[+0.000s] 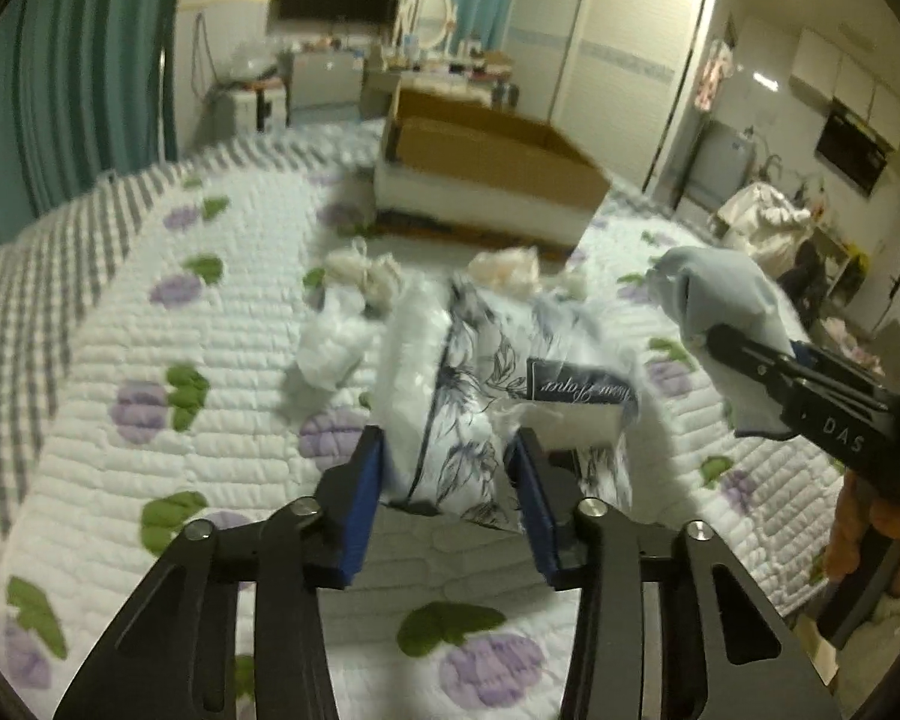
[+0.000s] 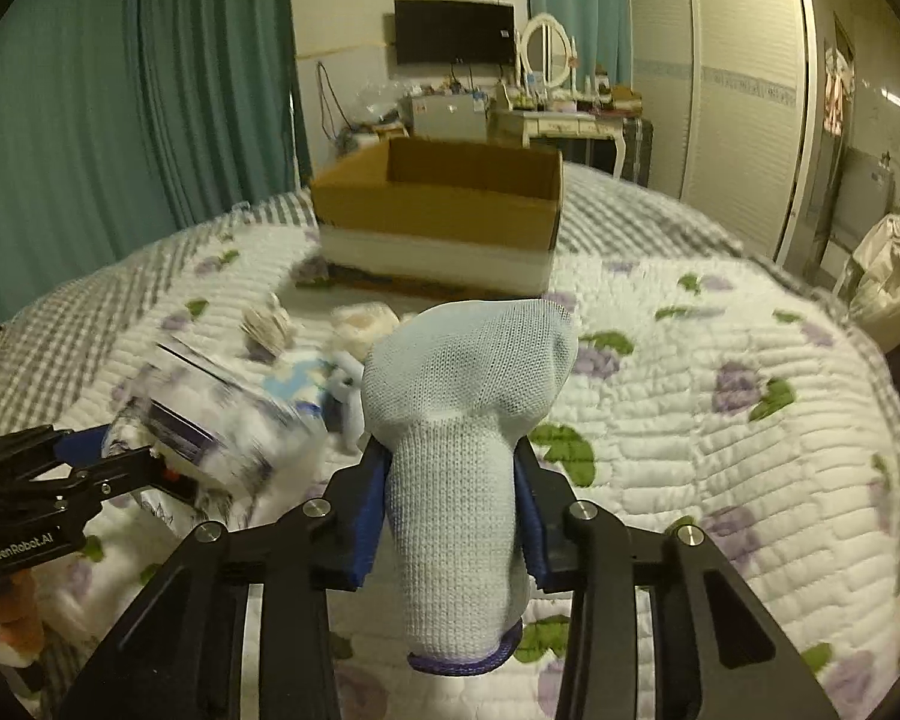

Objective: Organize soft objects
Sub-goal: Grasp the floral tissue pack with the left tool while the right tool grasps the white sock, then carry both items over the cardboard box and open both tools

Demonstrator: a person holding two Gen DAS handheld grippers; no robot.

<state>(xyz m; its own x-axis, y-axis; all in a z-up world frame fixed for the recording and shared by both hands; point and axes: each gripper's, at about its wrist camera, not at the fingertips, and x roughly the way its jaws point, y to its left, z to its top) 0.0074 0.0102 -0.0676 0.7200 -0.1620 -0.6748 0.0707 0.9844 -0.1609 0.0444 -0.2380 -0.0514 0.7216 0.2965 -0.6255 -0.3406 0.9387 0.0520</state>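
The right gripper point(image 1: 699, 339), seen from the left wrist view, carries the white letters "DAS" on its black body; the left gripper point(image 2: 156, 468), seen from the right wrist view, carries "GenRobot.AI" in white on its black housing. The tissue pack point(image 1: 498, 384) bears a dark label with inverted cursive script, apparently ending in "Paper"; the rest is unreadable.

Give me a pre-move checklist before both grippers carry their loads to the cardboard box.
1. Right gripper clamped on the light blue sock: ok.
2. Left gripper clamped on the floral tissue pack: ok.
3. Tissue pack steady: cannot tell, it is blurred.
4. Cardboard box open on top: ok.
5. Room inside the box: cannot tell, its floor is hidden.
6. Loose soft items lie on the quilt before the box: not ok.
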